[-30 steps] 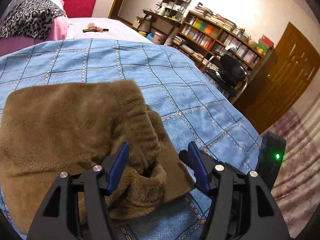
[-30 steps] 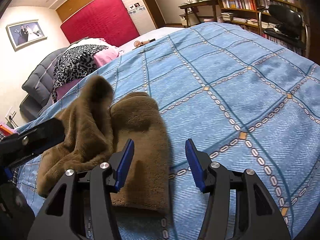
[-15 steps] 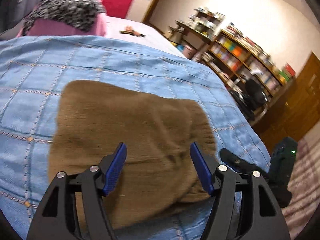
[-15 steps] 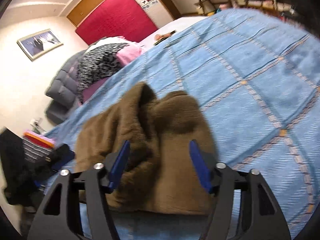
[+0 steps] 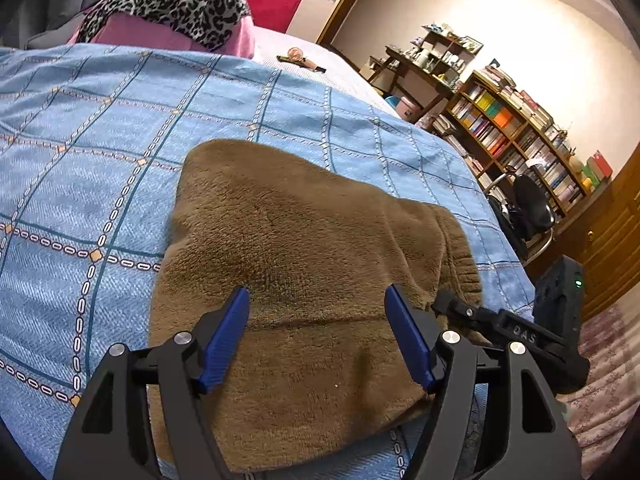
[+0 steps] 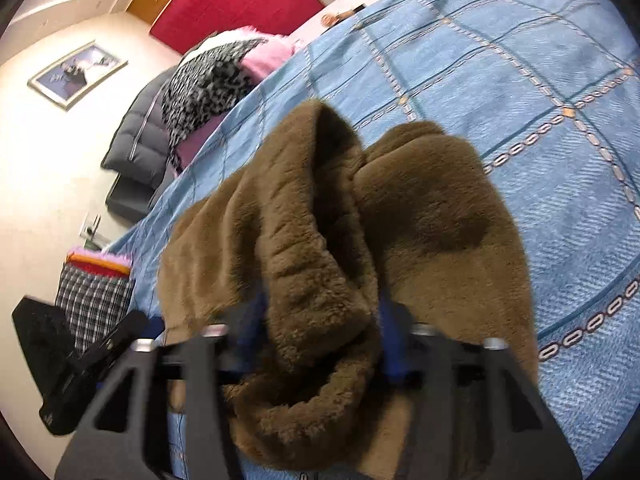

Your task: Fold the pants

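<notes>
Brown fleece pants (image 5: 304, 264) lie folded in a thick bundle on a blue checked bedspread (image 5: 92, 152). My left gripper (image 5: 316, 328) is open and empty, hovering just above the near part of the bundle. In the right wrist view the pants (image 6: 432, 220) bulge up, and a thick rolled edge sits between the fingers of my right gripper (image 6: 320, 316). The blue pads are mostly hidden by the fleece, so its grip is unclear. The right gripper also shows in the left wrist view (image 5: 472, 312) at the bundle's right edge.
A leopard-print and pink pile (image 5: 172, 4) lies at the head of the bed. Bookshelves (image 5: 516, 132) and an office chair (image 5: 528, 208) stand to the right, past the bed's edge. A checked bag (image 6: 92, 296) stands on the left.
My left gripper has risen and drawn back over the flattened bundle. My right gripper has pushed forward into the pants, so the rolled edge now sits between its fingers.
</notes>
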A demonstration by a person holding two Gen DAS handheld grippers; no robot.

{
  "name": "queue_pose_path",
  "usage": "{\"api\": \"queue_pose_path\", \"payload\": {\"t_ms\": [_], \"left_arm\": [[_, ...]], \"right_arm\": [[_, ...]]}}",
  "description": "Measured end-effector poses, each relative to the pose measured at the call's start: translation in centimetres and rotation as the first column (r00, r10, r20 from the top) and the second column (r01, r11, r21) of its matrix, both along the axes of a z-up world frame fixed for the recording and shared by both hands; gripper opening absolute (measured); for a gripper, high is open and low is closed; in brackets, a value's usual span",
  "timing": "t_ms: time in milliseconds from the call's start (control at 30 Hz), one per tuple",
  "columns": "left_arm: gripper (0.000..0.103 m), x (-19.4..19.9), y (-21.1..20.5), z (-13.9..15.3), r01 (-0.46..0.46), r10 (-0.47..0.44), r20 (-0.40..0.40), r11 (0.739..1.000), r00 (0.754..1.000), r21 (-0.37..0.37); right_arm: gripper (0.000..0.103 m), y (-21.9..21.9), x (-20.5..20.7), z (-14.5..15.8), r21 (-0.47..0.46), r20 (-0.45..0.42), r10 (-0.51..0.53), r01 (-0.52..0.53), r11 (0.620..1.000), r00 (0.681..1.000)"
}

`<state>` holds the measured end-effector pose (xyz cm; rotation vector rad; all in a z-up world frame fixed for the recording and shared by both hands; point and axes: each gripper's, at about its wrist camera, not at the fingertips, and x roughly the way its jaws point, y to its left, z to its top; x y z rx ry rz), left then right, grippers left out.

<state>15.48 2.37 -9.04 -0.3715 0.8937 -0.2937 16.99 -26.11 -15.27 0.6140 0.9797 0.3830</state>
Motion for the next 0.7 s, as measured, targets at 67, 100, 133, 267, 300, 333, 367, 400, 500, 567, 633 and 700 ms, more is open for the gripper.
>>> {"api": "queue_pose_path", "payload": {"t_ms": [67, 100, 133, 267, 300, 333, 367, 400, 500, 567, 633, 700], "left_arm": [[0.07, 0.2, 0.1, -0.1, -0.004, 0.004, -0.004, 1.0, 1.0, -0.003], [0.07, 0.2, 0.2, 0.0, -0.006, 0.006, 0.001, 1.0, 1.0, -0.002], [0.07, 0.2, 0.3, 0.2, -0.007, 0.007, 0.006, 1.0, 1.0, 0.0], [0.07, 0.3, 0.1, 0.8, 0.003, -0.003, 0.022, 1.0, 1.0, 0.001], [0.07, 0.2, -0.2, 0.9, 0.012, -0.012, 0.026, 1.0, 1.0, -0.001], [0.07, 0.2, -0.4, 0.9, 0.02, -0.02, 0.028, 1.0, 0.999, -0.001], [0.07, 0.2, -0.9, 0.9, 0.034, -0.034, 0.027, 0.999, 0.999, 0.004], [0.07, 0.2, -1.3, 0.7, 0.042, -0.042, 0.024, 0.999, 0.999, 0.008], [0.07, 0.3, -2.6, -0.5, 0.069, -0.069, -0.004, 0.997, 0.998, 0.035], [0.07, 0.4, -3.1, -1.4, 0.076, -0.075, -0.02, 0.995, 0.997, 0.058], [0.07, 0.2, -3.3, -2.1, 0.089, -0.087, -0.024, 0.993, 0.996, 0.078], [0.07, 0.2, -3.3, -2.1, 0.092, -0.09, -0.021, 0.992, 0.996, 0.086]], "right_arm": [[0.028, -0.1, -0.3, 1.0, -0.015, 0.04, 0.011, -0.01, 1.0, 0.999], [0.027, -0.3, -0.4, 1.5, -0.018, 0.059, 0.012, -0.011, 1.0, 0.998], [0.026, -0.4, -0.6, 2.3, -0.021, 0.083, 0.015, -0.014, 1.0, 0.996], [0.026, -2.1, -1.6, 5.8, -0.084, 0.206, 0.003, 0.015, 0.996, 0.978], [0.026, -2.7, -1.8, 6.2, -0.096, 0.225, -0.006, 0.028, 0.995, 0.974], [0.026, -3.5, -2.1, 6.6, -0.112, 0.248, -0.018, 0.047, 0.993, 0.969], [0.026, -4.0, -2.1, 6.6, -0.122, 0.256, -0.022, 0.055, 0.991, 0.966], [0.026, -4.6, -2.1, 6.5, -0.136, 0.263, -0.019, 0.056, 0.989, 0.965], [0.03, -5.7, -1.8, 4.5, -0.179, 0.244, -0.003, 0.048, 0.983, 0.97], [0.033, -6.2, -1.7, 2.5, -0.201, 0.18, -0.004, 0.041, 0.979, 0.984], [0.038, -6.7, -2.2, 1.8, -0.173, 0.167, -0.02, 0.049, 0.984, 0.986], [0.046, -7.2, -3.3, 2.1, -0.159, 0.182, -0.04, 0.07, 0.985, 0.982]]}}
